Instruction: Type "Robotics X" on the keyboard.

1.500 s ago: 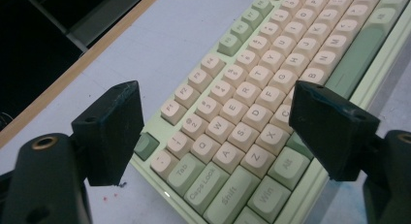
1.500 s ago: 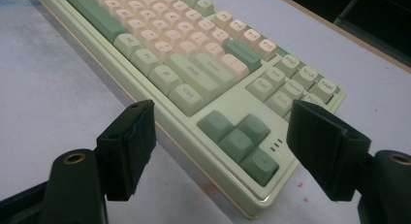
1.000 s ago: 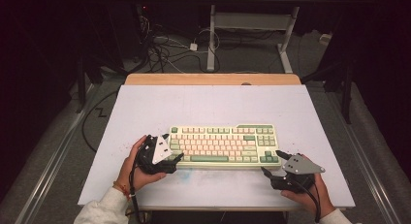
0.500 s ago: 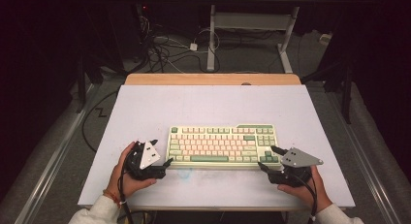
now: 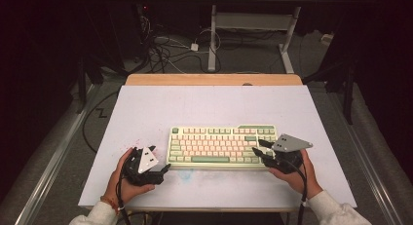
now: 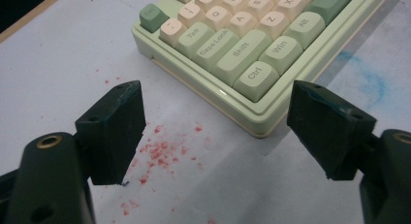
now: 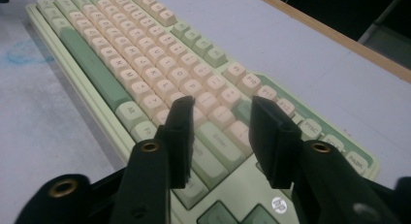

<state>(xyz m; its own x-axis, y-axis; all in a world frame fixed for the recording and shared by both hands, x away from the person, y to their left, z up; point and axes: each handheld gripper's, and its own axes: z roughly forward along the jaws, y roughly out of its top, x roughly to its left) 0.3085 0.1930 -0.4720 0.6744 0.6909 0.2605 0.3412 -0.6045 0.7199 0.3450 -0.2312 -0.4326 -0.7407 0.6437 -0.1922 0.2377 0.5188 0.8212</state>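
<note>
A white table top (image 5: 214,108) with a wooden far edge carries everything here. On it, between the two hand-held grippers, lies a pale green keyboard (image 5: 221,147) with cream and green keys, flat and square to the table's near edge.

The right gripper (image 5: 267,152) sits over the keyboard's right end. Its jaws have just been closing and now stand partly drawn together; in the right gripper view the tips (image 7: 220,132) hover above the keys near the right shift and enter area with a narrow gap between them, and whether they touch a key or pinch anything cannot be told.

The left gripper (image 5: 163,162) rests just off the keyboard's left end, low to the table. Its jaws are spread wide with nothing between them (image 6: 218,136); the keyboard's near left corner, by the Ctrl key, lies just ahead of them, apart from both pads.

Small red specks (image 6: 162,153) dot the table under the left gripper, and a faint blue smear (image 6: 371,81) lies beyond its right jaw.
</note>
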